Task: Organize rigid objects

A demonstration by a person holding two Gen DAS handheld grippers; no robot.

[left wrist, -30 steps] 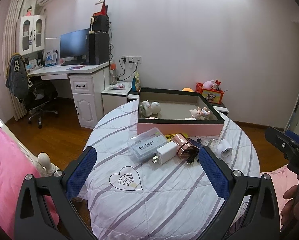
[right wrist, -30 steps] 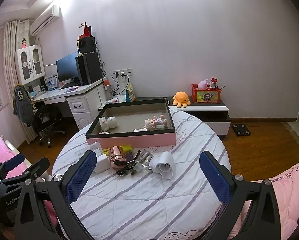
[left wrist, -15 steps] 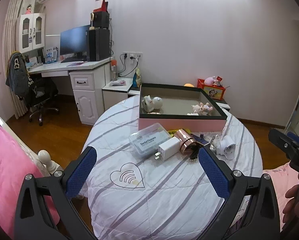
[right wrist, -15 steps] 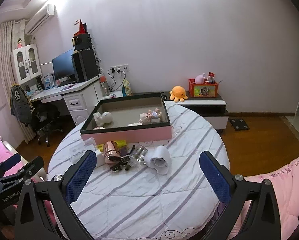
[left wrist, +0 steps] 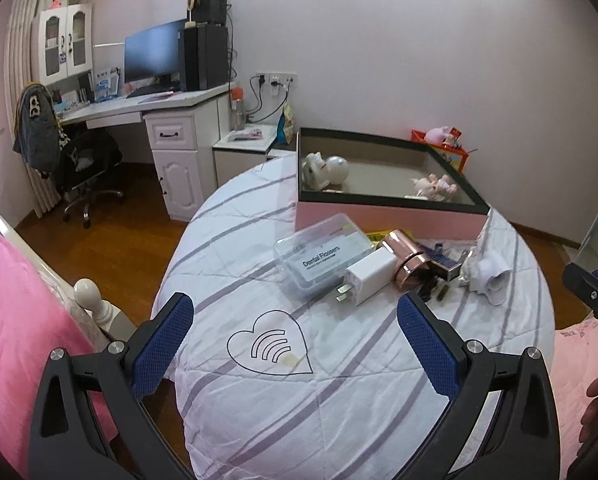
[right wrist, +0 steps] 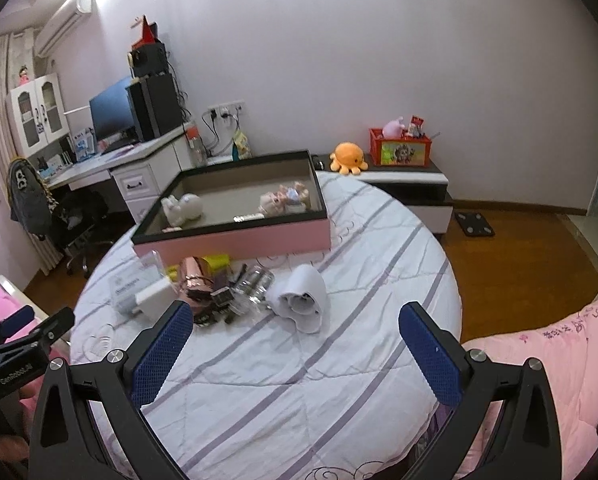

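Round bed, striped cover, small hard things heaped before pink box.
White charger lies beside clear floss case; left gripper and right gripper gape empty.

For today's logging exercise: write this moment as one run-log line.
left gripper: open, empty | right gripper: open, empty | clutter: charger, floss box outside tray

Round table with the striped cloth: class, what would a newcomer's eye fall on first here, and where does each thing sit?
First, the big pink shallow box with a dark rim at the far side of the round table covered in a purple-striped white cloth, with small toy figurines inside. Next, the jumble in front of it: a clear plastic dental flosser box, a white plug-in charger and a shiny rose-gold cylinder. Both grippers, left and right, hover open, empty.
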